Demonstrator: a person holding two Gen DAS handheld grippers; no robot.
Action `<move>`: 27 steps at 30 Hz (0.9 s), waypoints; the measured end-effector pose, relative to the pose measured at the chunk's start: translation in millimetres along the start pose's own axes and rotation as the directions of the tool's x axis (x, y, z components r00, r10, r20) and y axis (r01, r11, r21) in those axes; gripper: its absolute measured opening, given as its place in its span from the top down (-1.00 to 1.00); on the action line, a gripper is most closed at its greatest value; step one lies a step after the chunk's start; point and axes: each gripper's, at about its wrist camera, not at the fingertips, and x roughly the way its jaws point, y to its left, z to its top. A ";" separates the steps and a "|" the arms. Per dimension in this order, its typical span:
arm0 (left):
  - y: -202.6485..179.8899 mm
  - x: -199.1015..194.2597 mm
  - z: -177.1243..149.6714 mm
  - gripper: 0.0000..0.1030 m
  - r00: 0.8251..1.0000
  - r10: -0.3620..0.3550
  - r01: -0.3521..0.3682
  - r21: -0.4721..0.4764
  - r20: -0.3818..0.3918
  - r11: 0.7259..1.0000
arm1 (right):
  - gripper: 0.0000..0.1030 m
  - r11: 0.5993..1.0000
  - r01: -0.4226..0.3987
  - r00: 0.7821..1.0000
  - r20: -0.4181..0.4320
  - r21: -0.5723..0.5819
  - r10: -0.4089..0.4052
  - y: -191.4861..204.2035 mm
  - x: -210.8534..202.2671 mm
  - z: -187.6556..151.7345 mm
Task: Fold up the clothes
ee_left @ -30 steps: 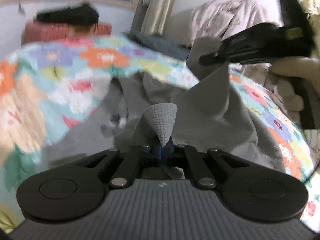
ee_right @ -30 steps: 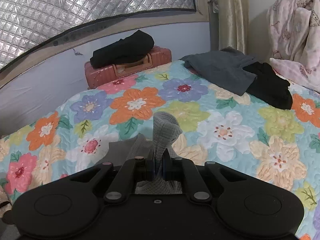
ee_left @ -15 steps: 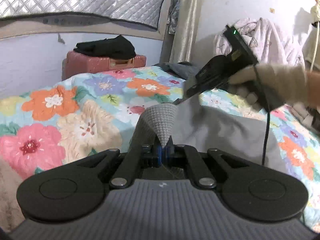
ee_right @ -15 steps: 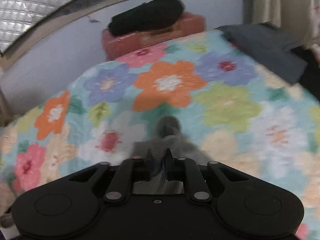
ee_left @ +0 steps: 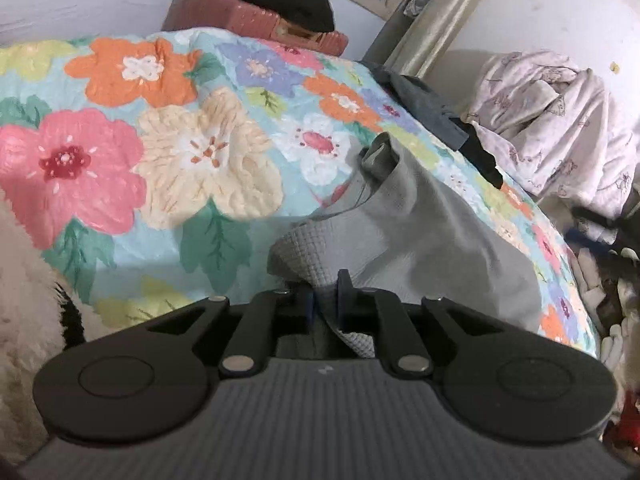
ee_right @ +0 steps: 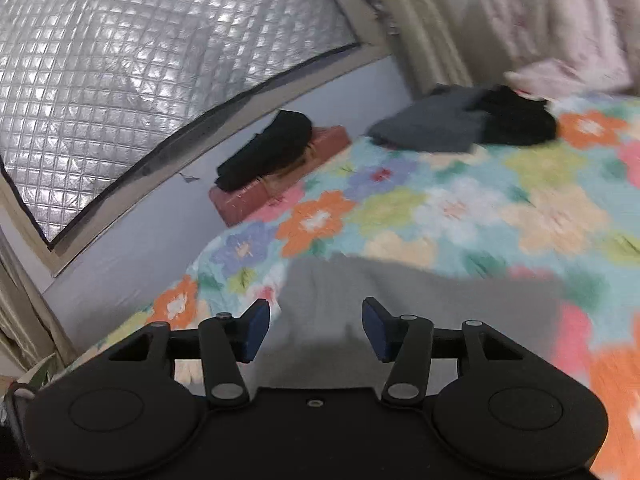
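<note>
Left wrist view: left gripper [ee_left: 323, 294] pinching a corner of the grey garment [ee_left: 432, 240] | garment draped over the floral quilt [ee_left: 168, 152] | right gripper [ee_right: 316, 330] spread wide, nothing held, hovering above grey cloth | view blurred.

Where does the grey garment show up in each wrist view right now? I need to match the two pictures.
Left wrist view: the grey garment fills centre and right, a corner pinched in the left claw.
Right wrist view: the grey garment lies flat at lower centre, beyond the open right claw, blurred.
Shared landmark: the red suitcase with black clothes on top, beyond the floral bedspread.
</note>
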 end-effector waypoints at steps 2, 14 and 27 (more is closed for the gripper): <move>-3.0 -3.5 -2.5 0.84 1.000 -0.005 0.005 0.030 -0.020 1.000 | -0.09 0.997 0.051 0.998 -0.039 -0.058 -0.054 -5.8 -6.9 -17.7; -1.6 -34.8 13.6 0.56 0.997 0.029 -0.028 0.019 -0.070 0.999 | -0.08 0.998 0.044 0.999 -0.026 0.043 -0.043 -26.1 -78.5 -68.5; -13.1 -66.5 83.4 0.26 0.982 0.089 -0.130 0.260 0.165 0.957 | -0.09 0.964 0.257 0.964 0.049 0.069 -0.261 -36.1 -222.9 -73.5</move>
